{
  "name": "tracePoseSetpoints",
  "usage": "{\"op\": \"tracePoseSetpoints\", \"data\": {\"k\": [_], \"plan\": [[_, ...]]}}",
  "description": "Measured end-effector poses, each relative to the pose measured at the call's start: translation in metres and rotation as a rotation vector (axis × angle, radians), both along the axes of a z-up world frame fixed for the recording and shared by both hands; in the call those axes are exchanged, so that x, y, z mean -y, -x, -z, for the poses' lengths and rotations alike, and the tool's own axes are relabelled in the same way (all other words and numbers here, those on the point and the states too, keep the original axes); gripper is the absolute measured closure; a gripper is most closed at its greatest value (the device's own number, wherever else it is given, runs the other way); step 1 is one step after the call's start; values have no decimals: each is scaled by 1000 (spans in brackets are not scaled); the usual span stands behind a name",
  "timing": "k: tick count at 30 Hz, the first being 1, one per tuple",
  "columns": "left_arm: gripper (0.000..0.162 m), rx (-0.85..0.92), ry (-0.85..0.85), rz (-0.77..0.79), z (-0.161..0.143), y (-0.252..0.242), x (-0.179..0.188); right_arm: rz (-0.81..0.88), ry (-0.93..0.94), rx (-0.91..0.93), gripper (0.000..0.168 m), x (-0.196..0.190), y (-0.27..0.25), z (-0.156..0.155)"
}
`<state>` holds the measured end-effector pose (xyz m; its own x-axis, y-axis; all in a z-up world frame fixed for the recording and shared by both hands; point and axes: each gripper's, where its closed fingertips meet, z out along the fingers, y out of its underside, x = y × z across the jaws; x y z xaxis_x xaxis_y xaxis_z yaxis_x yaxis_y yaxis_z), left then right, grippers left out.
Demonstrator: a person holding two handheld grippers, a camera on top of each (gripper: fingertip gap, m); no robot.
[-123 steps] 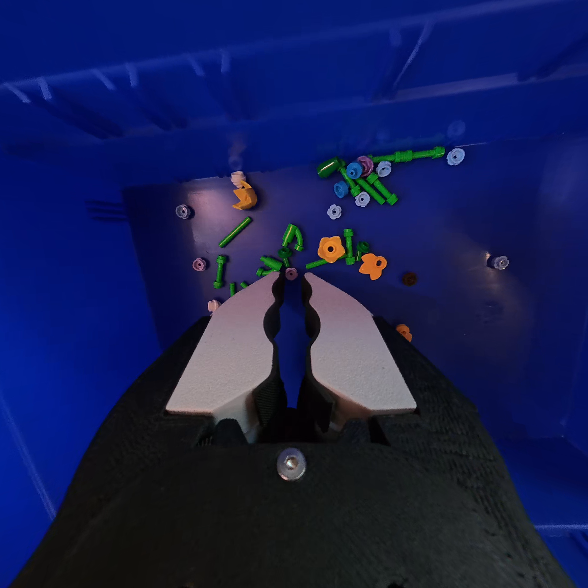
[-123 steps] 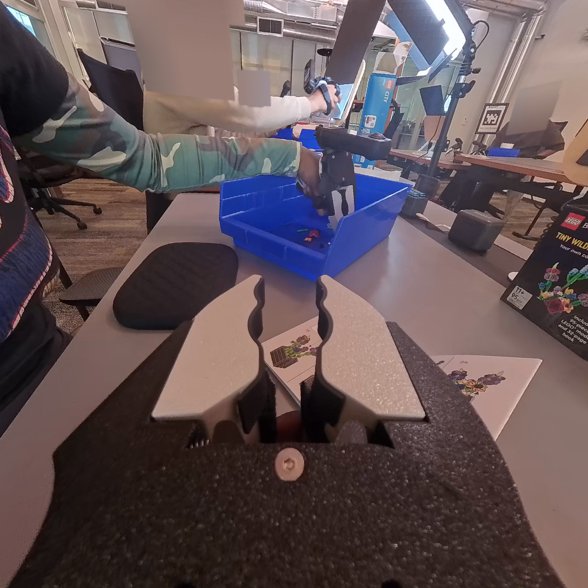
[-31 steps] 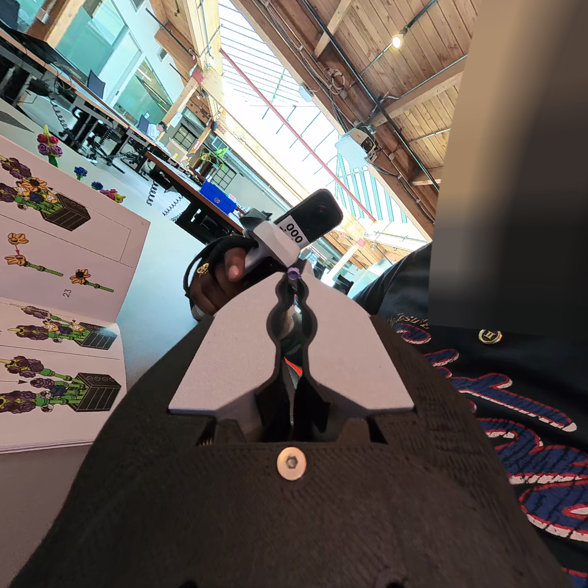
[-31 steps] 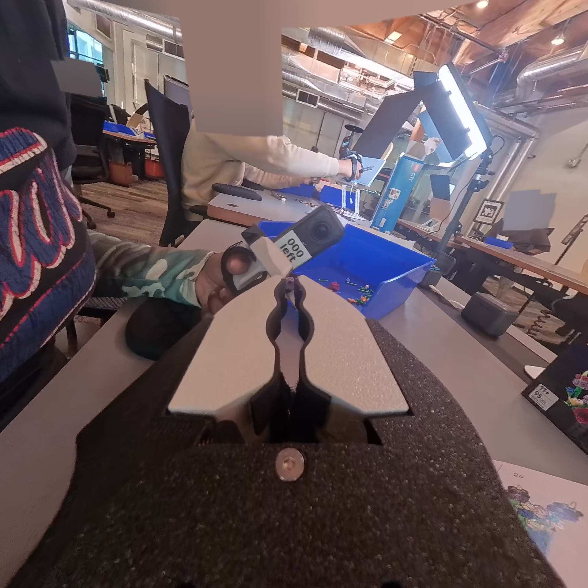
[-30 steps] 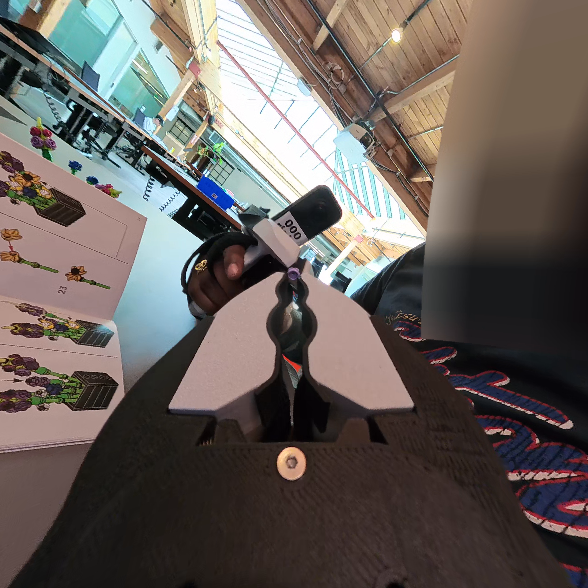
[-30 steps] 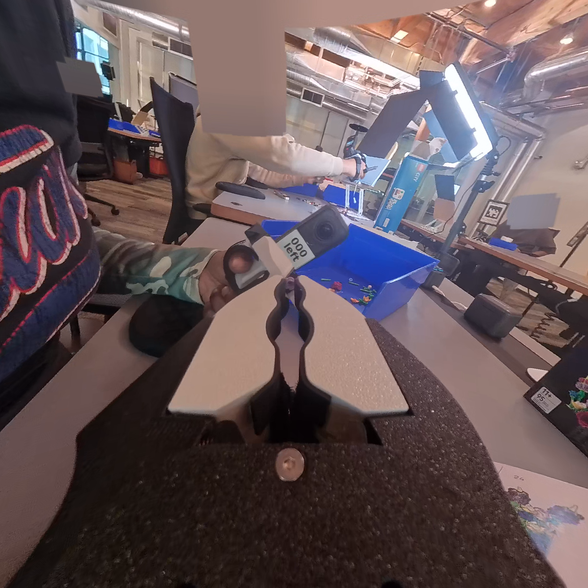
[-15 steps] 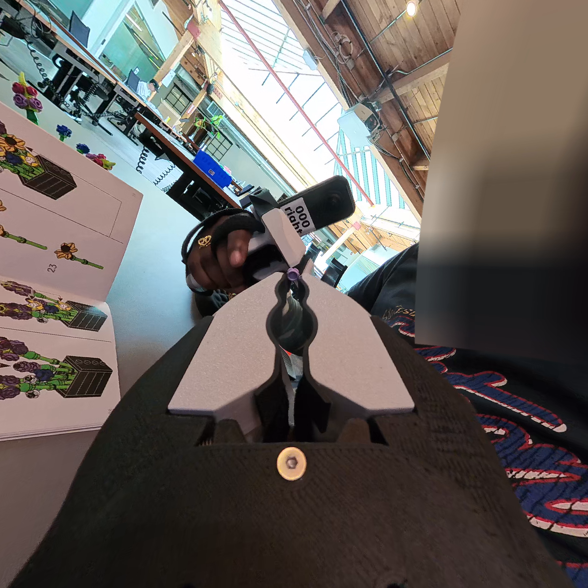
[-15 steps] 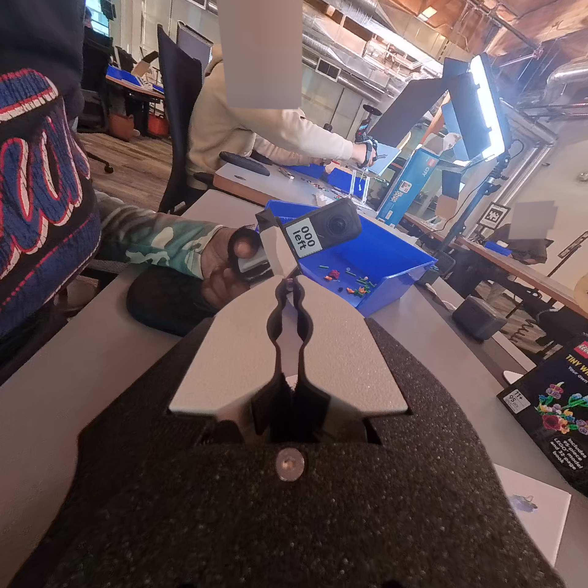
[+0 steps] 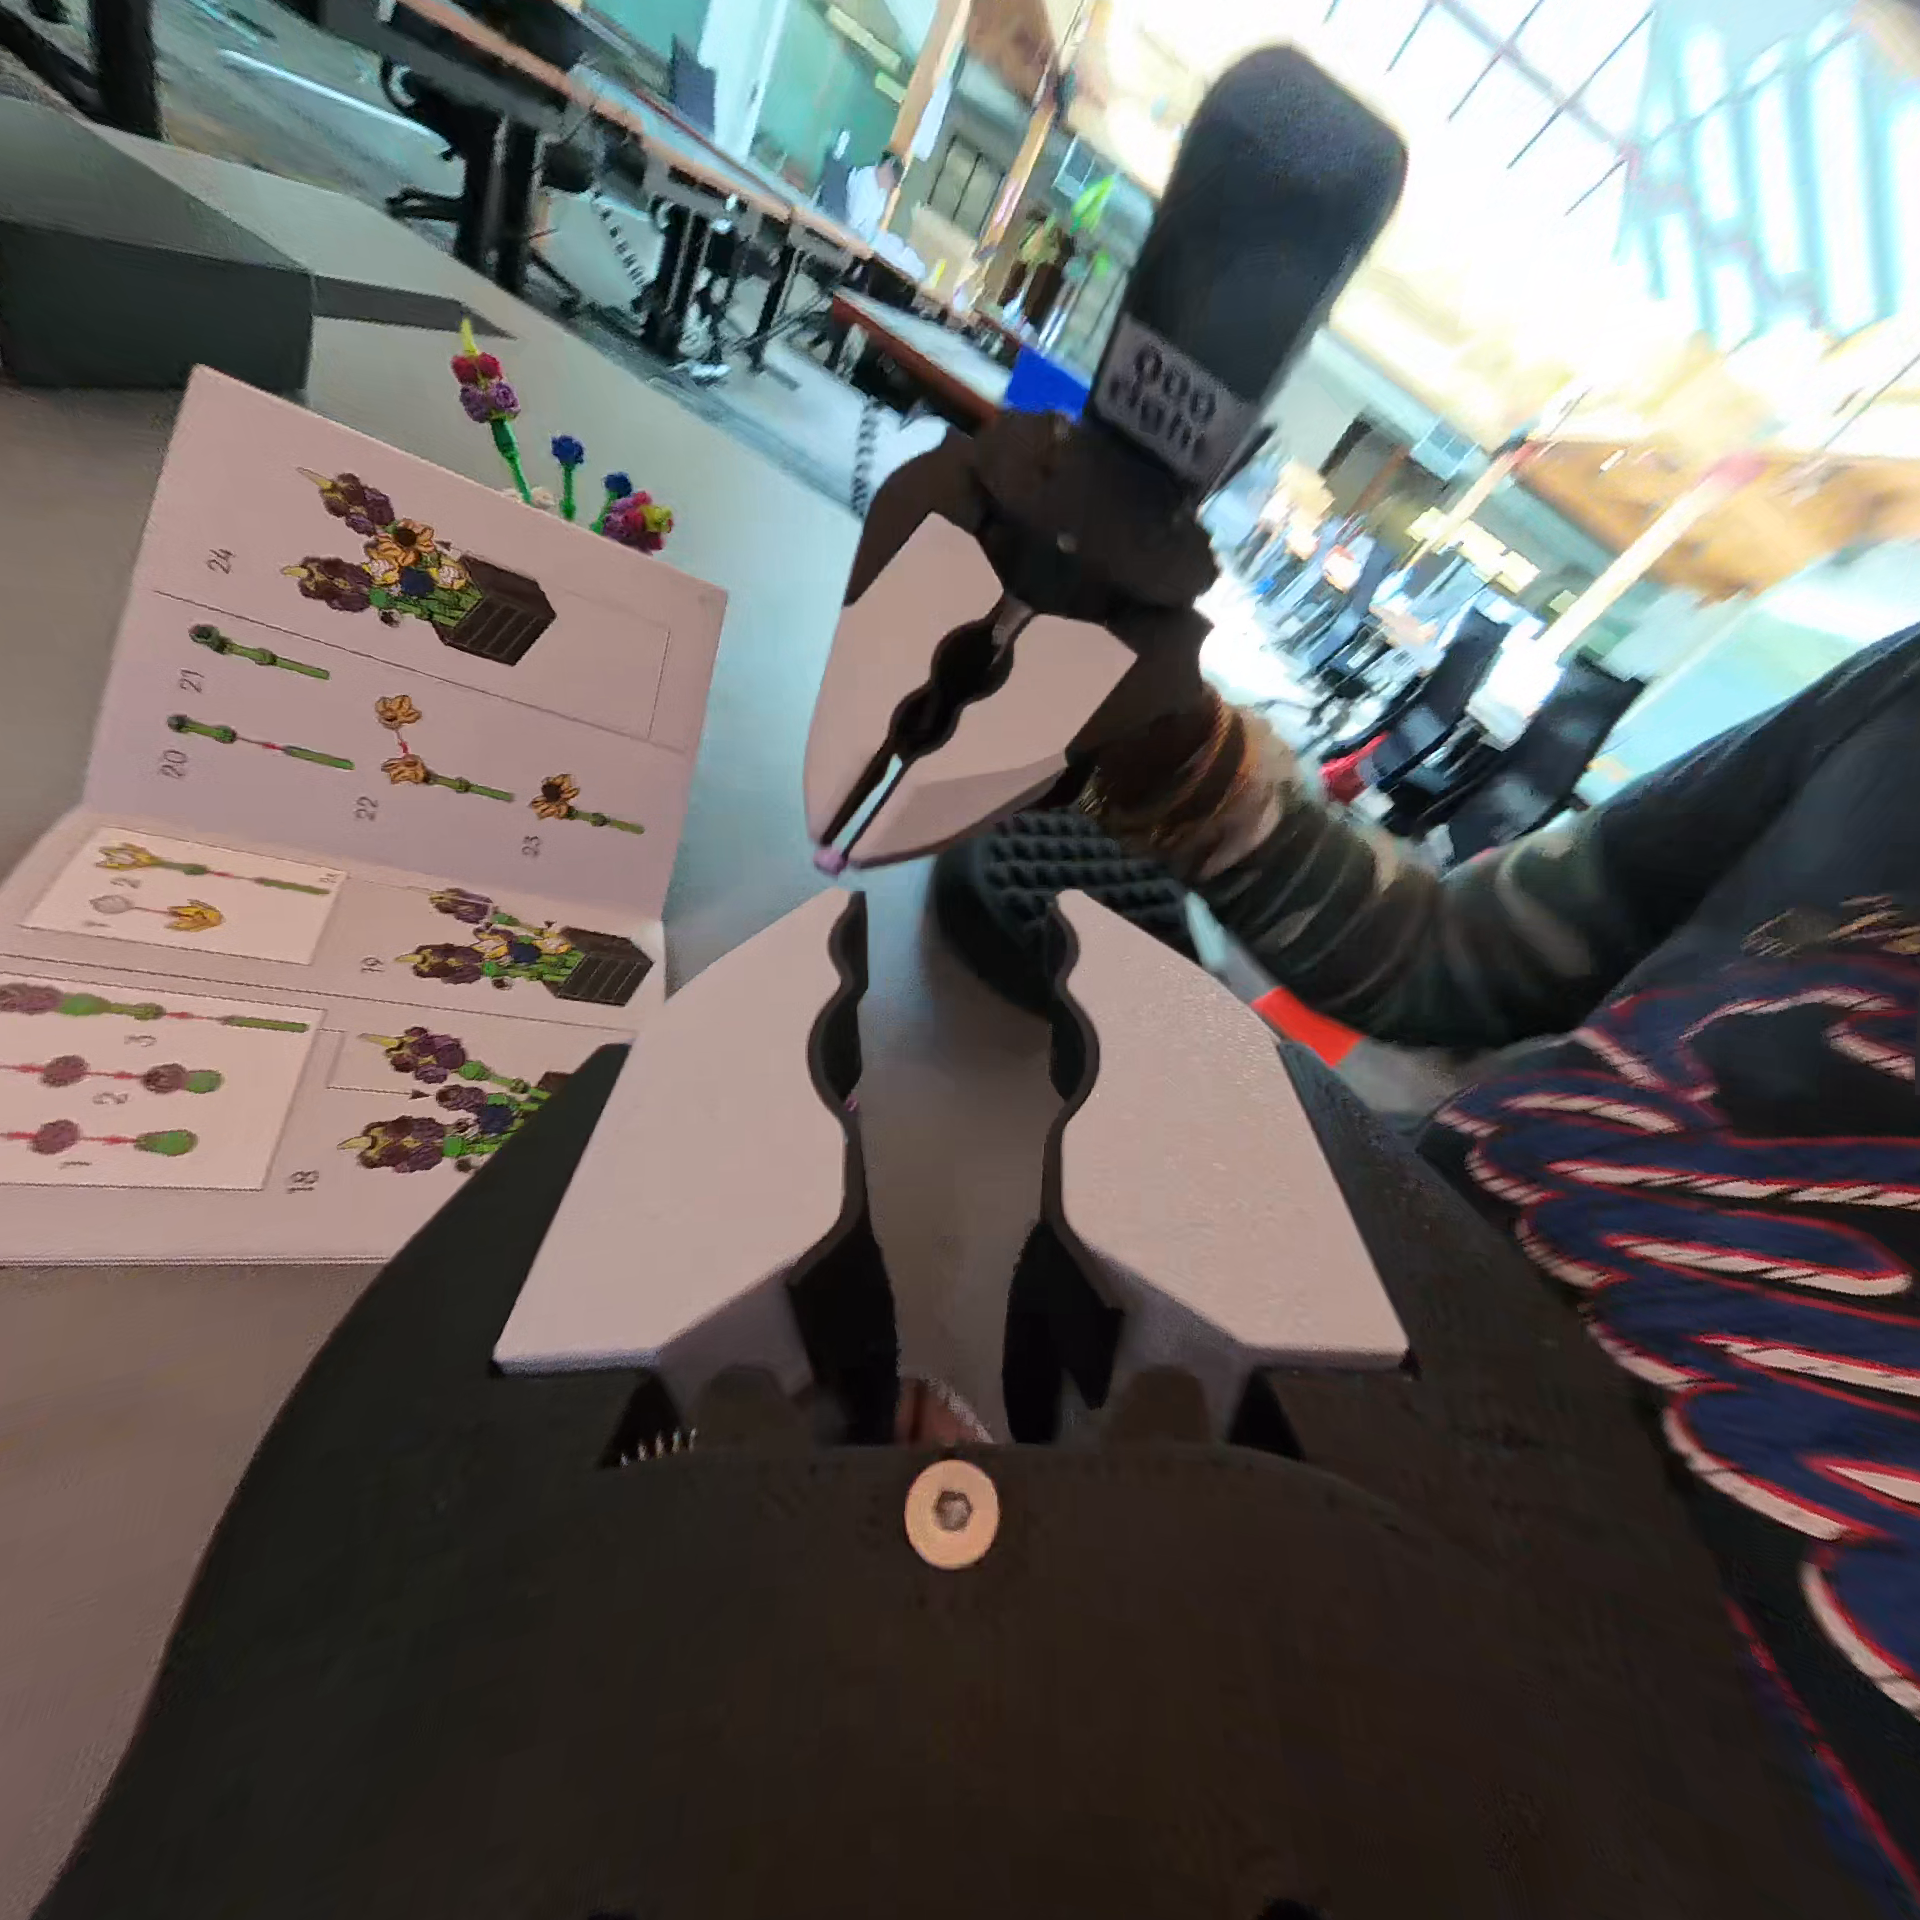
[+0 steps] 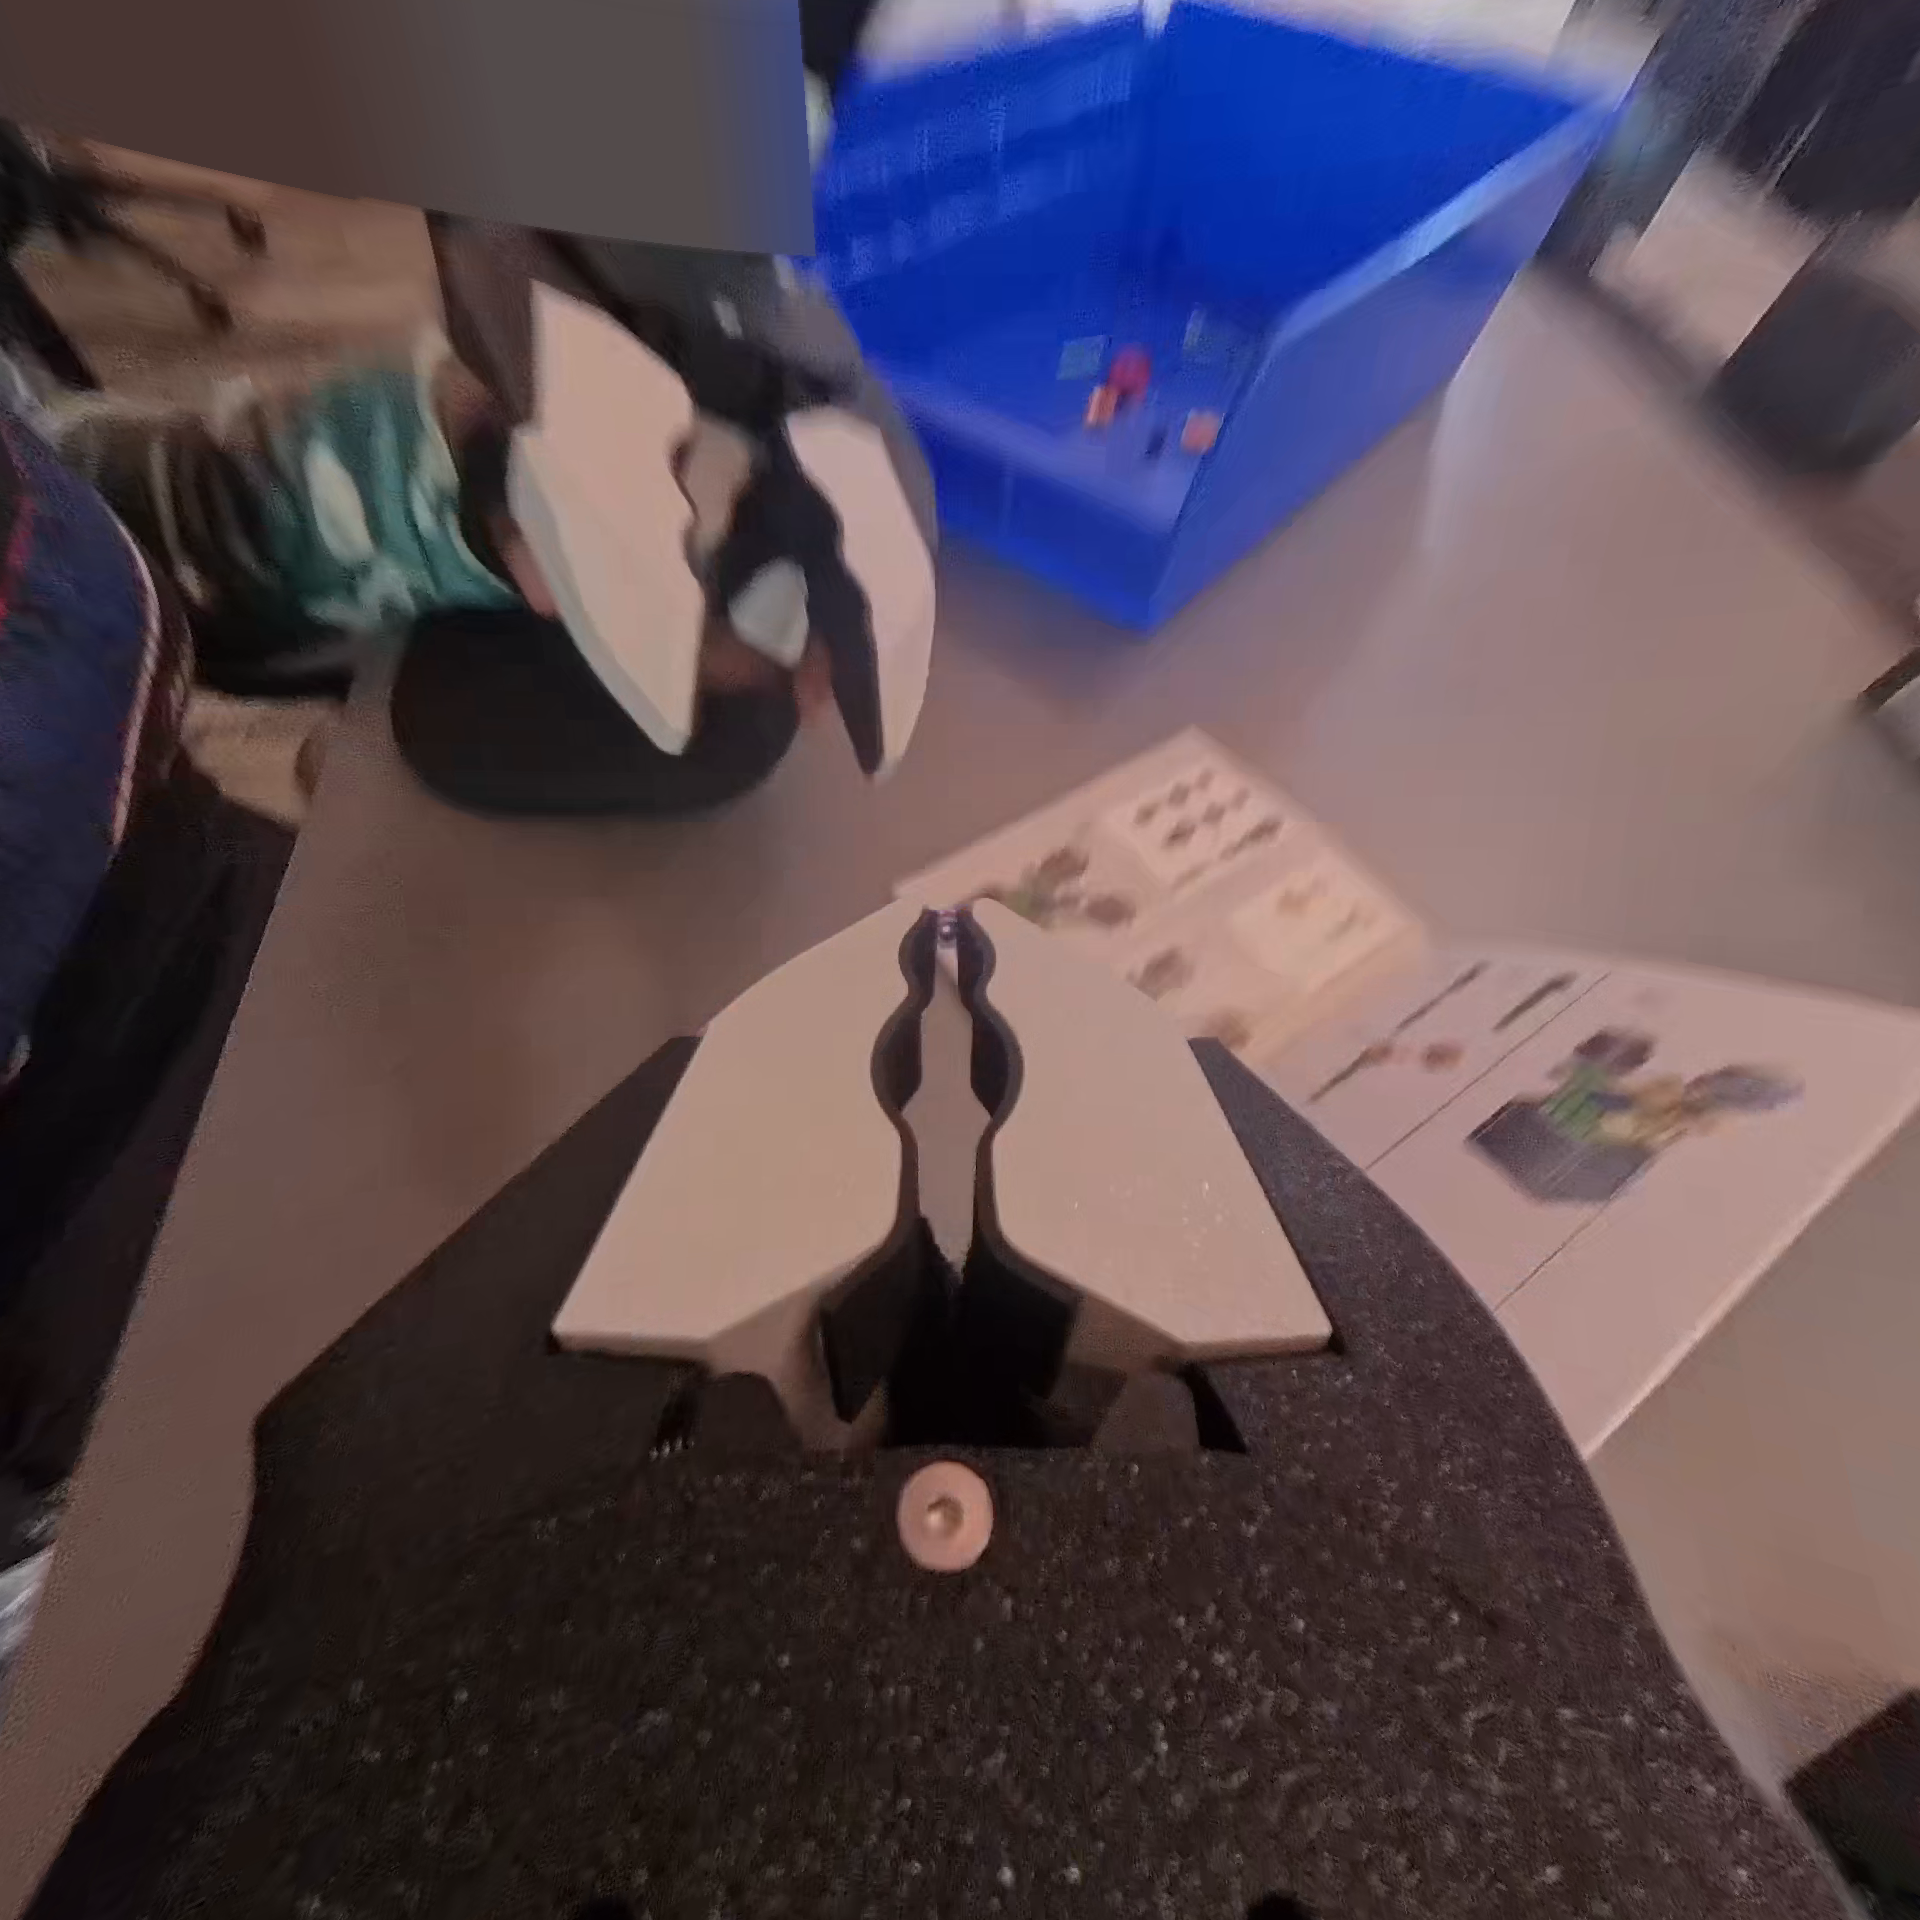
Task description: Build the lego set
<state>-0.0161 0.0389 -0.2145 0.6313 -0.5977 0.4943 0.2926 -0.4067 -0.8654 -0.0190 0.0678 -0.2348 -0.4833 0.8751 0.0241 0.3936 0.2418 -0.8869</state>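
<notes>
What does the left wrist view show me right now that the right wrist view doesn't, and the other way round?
Only the left wrist view shows the built flower stems standing behind the instruction booklet.

Only the right wrist view shows the blue bin with loose pieces on its floor, though that picture is blurred.

Both show the open booklet on the grey table, the black pad, and both grippers. The left gripper is open and empty. The right gripper is shut on a small pinkish-purple piece at its tips.

Right wrist view motion-blurred: blue bin (image 10: 1195,312) contents are unreadable colour smears. Tiny piece (image 10: 948,928) at the right gripper (image 10: 948,914) tips too small to identify.
</notes>
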Motion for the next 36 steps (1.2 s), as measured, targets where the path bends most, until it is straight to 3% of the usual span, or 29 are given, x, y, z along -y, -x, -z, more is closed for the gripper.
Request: {"op": "tracePoseSetpoints", "data": {"k": [4,11,16,36], "plan": [[127,-173,-38,-23,8,-7,3,-27,-91,324,164,3,-13,34],[103,-128,-114,142,1,-22,23,-111,-232,570,164,19,-24,53],[89,-151,-161,131,-2,-18,31,-108,-309,621,165,22,-25,63],[91,-138,-145,105,-1,-14,29,-101,-374,639,165,23,-19,69]]}}
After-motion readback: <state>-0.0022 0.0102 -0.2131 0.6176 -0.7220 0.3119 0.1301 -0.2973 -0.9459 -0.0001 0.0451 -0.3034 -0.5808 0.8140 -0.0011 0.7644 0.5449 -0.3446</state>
